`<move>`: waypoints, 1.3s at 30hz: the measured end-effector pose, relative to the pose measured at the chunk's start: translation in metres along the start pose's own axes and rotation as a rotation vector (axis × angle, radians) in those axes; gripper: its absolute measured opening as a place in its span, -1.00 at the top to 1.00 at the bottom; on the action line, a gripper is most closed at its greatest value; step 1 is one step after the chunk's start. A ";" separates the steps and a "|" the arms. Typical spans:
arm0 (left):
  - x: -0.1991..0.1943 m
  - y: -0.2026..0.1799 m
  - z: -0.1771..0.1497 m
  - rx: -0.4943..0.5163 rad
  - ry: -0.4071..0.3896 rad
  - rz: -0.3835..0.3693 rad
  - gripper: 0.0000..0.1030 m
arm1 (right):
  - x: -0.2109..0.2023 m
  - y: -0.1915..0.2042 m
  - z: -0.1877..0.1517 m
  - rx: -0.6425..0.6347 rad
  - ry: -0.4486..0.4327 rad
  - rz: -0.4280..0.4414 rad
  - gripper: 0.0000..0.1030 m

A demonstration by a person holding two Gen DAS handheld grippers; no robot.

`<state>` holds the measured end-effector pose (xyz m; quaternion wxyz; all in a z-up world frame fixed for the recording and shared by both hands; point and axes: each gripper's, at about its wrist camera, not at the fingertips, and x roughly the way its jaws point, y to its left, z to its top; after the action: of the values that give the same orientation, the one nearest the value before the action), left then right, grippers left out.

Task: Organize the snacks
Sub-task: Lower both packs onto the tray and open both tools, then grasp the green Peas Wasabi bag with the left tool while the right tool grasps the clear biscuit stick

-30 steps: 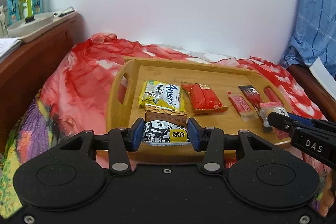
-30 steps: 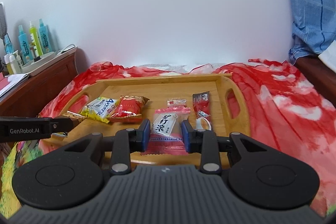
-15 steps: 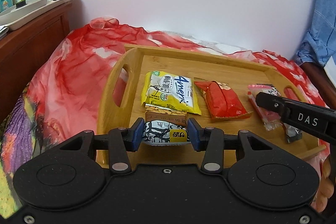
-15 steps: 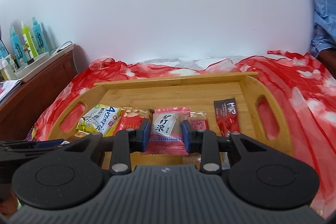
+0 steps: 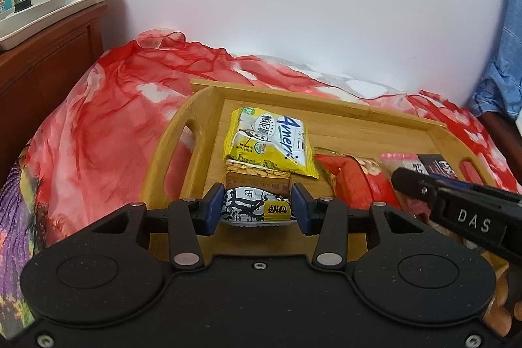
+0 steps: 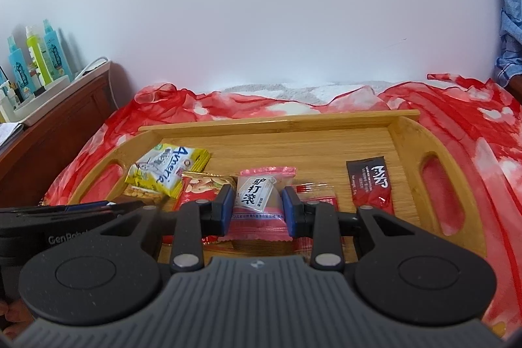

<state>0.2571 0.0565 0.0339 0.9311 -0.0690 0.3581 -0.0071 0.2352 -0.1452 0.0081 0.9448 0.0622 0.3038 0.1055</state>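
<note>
My left claw (image 5: 257, 209) grips a black-and-white packet (image 5: 251, 206) | my right claw (image 6: 257, 206) grips a pink packet (image 6: 257, 201) | both over the wooden tray (image 6: 280, 123) | yellow packet (image 5: 270, 142) lies behind.

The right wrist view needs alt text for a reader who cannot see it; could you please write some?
The right gripper holds a pink-edged white snack packet over a bamboo tray on a red cloth. Yellow, red and dark red packets lie on the tray.
</note>
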 end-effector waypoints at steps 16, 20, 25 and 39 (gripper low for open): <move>0.010 -0.006 -0.002 0.031 -0.011 0.026 0.17 | 0.010 -0.003 -0.005 0.012 0.019 0.006 0.27; 0.008 -0.007 -0.003 0.042 -0.006 0.030 0.15 | 0.009 -0.003 -0.005 0.016 0.013 0.008 0.20; -0.001 -0.007 -0.003 0.065 -0.009 0.037 0.12 | -0.002 -0.004 -0.002 0.020 -0.014 0.014 0.11; -0.059 -0.015 -0.018 0.137 -0.060 -0.014 -0.64 | -0.060 -0.008 -0.007 -0.064 -0.085 0.009 -0.41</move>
<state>0.2017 0.0436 0.0618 0.9439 -0.0079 0.3282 -0.0358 0.1846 -0.1666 0.0347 0.9579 0.0375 0.2596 0.1166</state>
